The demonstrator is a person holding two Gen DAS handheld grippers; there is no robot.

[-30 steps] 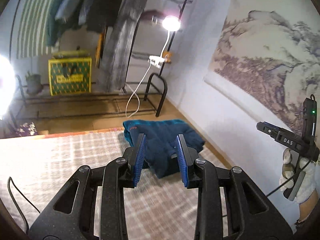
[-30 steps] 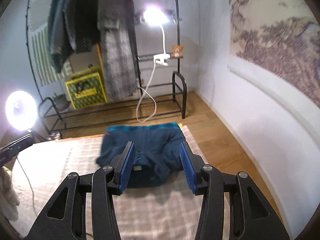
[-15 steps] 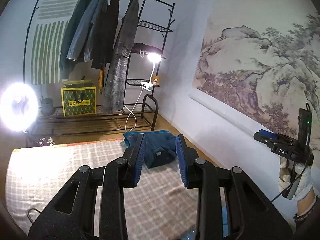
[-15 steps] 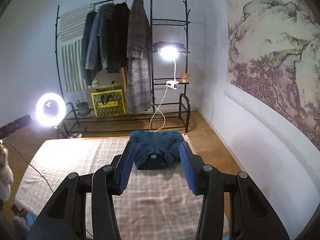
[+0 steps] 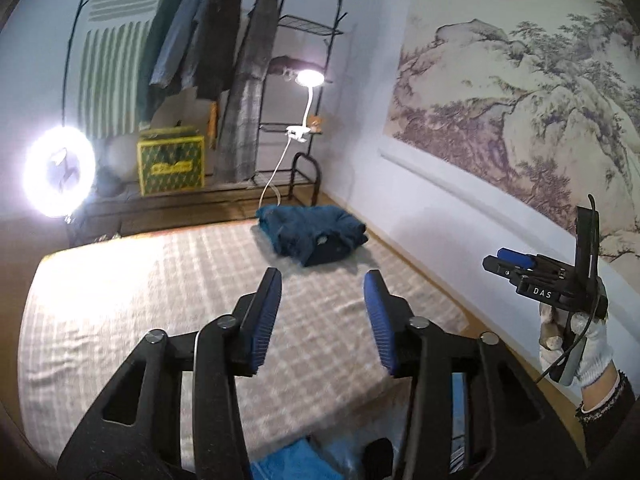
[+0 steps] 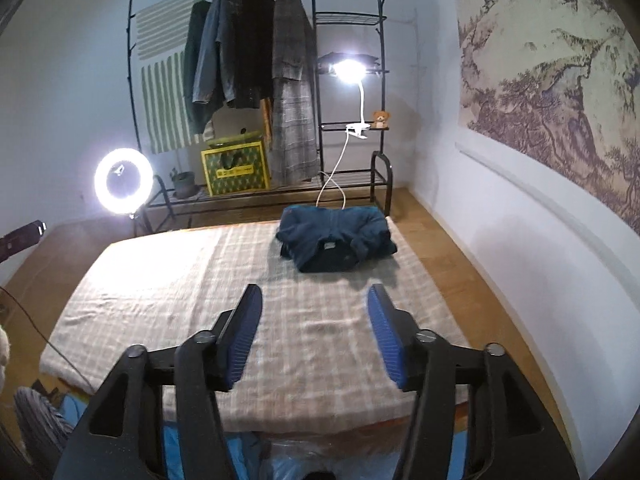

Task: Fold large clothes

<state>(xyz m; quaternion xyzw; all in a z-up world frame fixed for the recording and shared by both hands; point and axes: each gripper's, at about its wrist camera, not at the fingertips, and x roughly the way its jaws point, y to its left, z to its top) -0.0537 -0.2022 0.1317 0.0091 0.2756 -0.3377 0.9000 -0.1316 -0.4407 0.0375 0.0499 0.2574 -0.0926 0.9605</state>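
Note:
A dark blue garment [image 5: 314, 234] lies folded in a compact bundle at the far right corner of the checked table cover [image 5: 160, 300]; it also shows in the right wrist view [image 6: 336, 238]. My left gripper [image 5: 322, 304] is open and empty, well back from the garment over the near part of the table. My right gripper [image 6: 314, 320] is open and empty, also far short of the garment. The right gripper appears in the left wrist view [image 5: 548, 280], held in a white-gloved hand off the table's right side.
A black clothes rack [image 6: 256, 80] with hanging coats stands behind the table. A ring light [image 6: 124, 180] glows at the left, a clip lamp [image 6: 348, 70] on the rack. A yellow-green box [image 6: 236, 170] sits on the rack's lower shelf. Blue items [image 6: 180, 448] lie below the table's near edge.
Both grippers have pulled back and up from the folded garment, which now lies far ahead. Both pairs of jaws have spread wider.

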